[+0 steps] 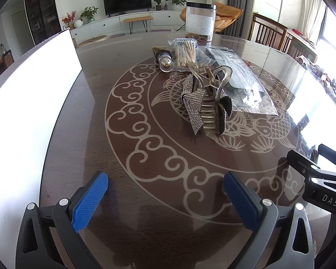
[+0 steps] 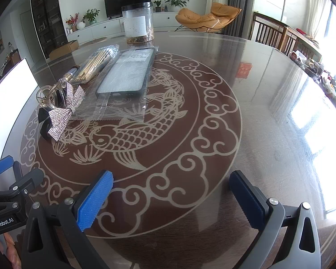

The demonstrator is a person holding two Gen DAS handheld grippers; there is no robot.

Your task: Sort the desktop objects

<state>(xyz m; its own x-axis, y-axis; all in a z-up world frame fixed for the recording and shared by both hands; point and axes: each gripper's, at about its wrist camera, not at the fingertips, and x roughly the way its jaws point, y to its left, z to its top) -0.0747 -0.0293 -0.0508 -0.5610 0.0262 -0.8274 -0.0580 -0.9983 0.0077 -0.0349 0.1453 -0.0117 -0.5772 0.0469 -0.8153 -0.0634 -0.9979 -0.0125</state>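
Left gripper spread wide, empty, above table. Right gripper likewise wide, holding nothing. Rhinestone hair claw ahead on table, touching bagged phone case.

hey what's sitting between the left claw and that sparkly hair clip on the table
Nothing: in the left wrist view only bare patterned table lies between the open left claw and the hair clip.

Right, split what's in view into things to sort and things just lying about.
To sort: hair claw clip, bagged phone case, pack of wooden sticks, small bottle, clear jar.

Lying about: white board, orange chair, television, houseplants.
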